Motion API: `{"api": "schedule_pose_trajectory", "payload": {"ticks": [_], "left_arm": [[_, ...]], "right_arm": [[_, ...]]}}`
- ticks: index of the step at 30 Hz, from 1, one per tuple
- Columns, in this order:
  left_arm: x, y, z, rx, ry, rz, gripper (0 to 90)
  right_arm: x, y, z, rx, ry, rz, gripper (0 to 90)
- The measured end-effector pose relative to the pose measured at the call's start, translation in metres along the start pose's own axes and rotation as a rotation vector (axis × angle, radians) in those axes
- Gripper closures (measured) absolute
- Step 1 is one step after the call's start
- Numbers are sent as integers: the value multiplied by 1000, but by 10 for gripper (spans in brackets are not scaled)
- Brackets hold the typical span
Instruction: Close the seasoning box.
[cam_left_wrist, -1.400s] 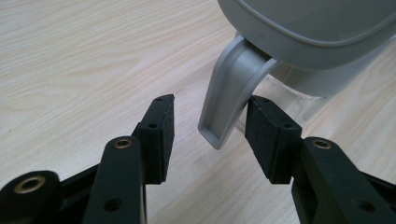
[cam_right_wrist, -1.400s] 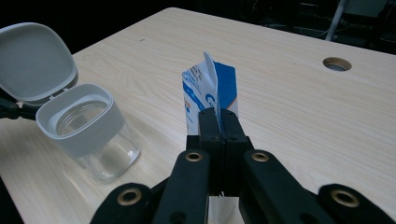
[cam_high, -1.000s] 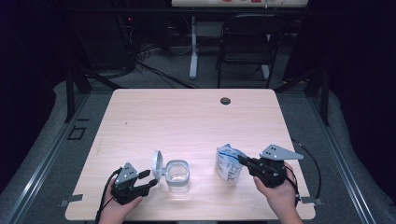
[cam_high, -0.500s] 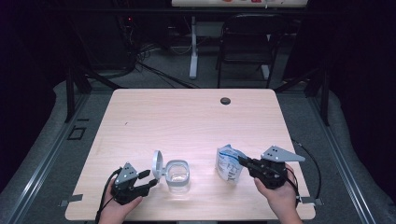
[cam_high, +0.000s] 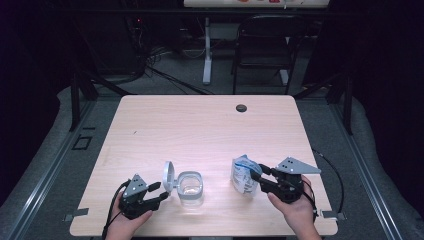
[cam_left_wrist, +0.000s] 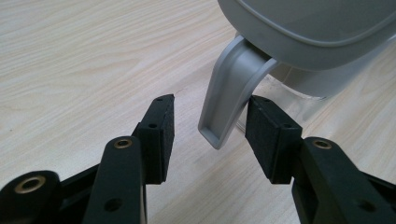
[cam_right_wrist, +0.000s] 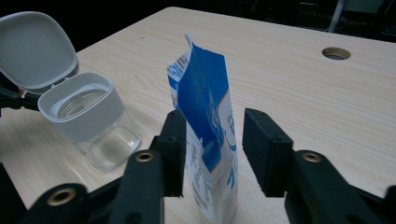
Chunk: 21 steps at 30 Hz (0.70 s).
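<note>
While the half-second-old high view is compared with this one, nothing has shifted: left gripper (cam_high: 156, 192) sits beside the clear jar (cam_high: 190, 188) with its raised lid (cam_high: 169, 176), right gripper (cam_high: 257, 179) at the blue pouch (cam_high: 243, 174), all near the table (cam_high: 200, 130) front edge.

Left gripper view: jaws apart, lid tab (cam_left_wrist: 229, 91) between them, touching the right pad.

Right gripper view: jaws apart, straddling the upright pouch; left pad touches it.
</note>
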<state>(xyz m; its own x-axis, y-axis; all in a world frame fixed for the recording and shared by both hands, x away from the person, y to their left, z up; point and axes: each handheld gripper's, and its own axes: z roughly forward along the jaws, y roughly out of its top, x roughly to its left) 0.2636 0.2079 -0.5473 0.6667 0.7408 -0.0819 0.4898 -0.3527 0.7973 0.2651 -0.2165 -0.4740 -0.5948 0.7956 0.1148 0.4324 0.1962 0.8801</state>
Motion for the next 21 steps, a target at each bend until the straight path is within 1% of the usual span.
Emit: {"api": "schedule_pose_trajectory", "payload": {"ticks": [1, 2, 4, 5, 6, 10, 13, 15, 16, 18, 19, 21], "left_arm": [[0, 0, 0, 0, 0, 0, 528], [0, 0, 0, -1, -1, -2, 528], [0, 0, 0, 0, 0, 1, 528], [0, 0, 0, -1, -1, -2, 528], [0, 0, 0, -1, -1, -2, 527], [0, 0, 0, -2, -1, -2, 527], [0, 0, 0, -2, -1, -2, 528], [0, 0, 0, -1, -1, -1, 527], [0, 0, 0, -1, -2, -1, 528], [0, 0, 0, -1, -1, -2, 528], [0, 0, 0, -1, -1, -1, 528], [0, 0, 0, 1, -4, -1, 528]], "right_arm": [[0, -1, 2, -6, 1, 9, 579], [-1, -3, 4, 0, 2, 14, 547], [-1, -4, 5, -2, -1, 21, 536], [-2, -7, 8, -10, 6, 19, 516], [-2, -8, 8, -3, 4, 12, 514], [-1, -14, 12, 0, 0, 11, 488], [0, -19, 16, 6, -9, -2, 473], [0, -20, 17, 8, -6, -10, 470], [1, -24, 20, 8, -9, -13, 464], [2, -25, 21, 8, -9, -12, 463], [2, -28, 23, 5, -5, 0, 460], [2, -30, 24, 9, -4, 7, 460]]}}
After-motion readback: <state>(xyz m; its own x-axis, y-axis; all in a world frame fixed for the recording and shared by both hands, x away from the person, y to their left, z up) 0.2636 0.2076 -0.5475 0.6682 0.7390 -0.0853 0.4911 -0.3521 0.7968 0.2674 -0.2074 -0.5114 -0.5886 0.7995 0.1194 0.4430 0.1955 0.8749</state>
